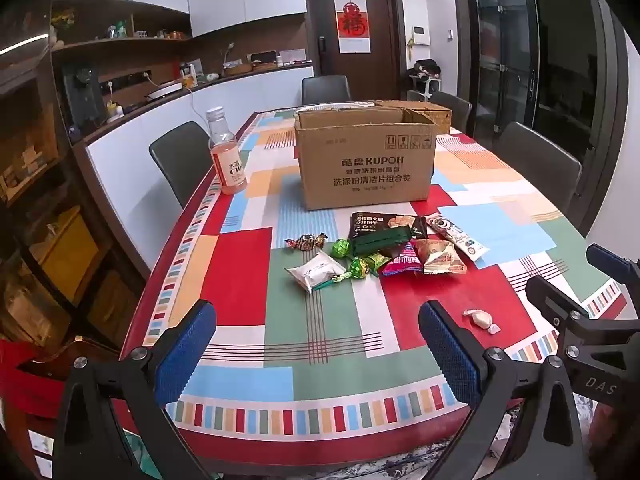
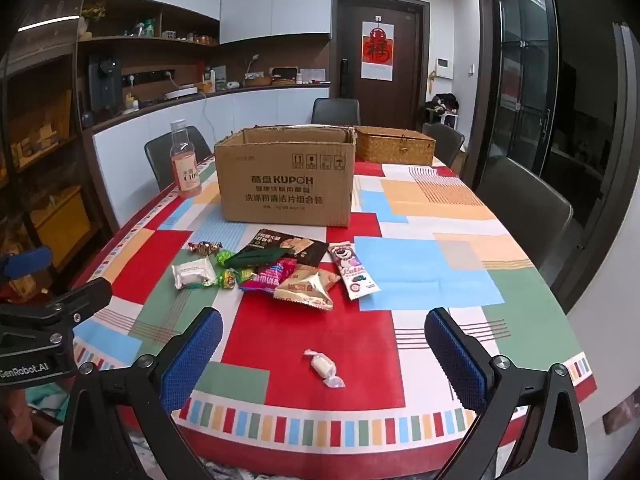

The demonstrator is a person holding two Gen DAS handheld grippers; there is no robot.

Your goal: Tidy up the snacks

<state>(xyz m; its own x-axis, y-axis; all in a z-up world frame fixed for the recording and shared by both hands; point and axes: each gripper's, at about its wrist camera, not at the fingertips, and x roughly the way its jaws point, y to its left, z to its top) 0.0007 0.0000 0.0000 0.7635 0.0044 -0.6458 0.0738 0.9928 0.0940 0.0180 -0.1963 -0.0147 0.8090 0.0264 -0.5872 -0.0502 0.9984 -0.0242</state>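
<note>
Hovering wide apart and empty, the left gripper [image 1: 318,354] and right gripper [image 2: 324,356] have grasped nothing yet. Assorted snack packets [image 2: 280,270] lie at twelve o'clock before the seemingly empty brown cardboard box [image 2: 286,178]; nearest, a white wrapped candy [image 2: 323,368] needs pinching first.

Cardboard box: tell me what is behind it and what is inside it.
Behind the cardboard box, towards its right, sits a woven wicker basket with its lid closed, and a dark chair stands beyond the table. The box is open-topped, but its front wall hides whatever is inside.
</note>
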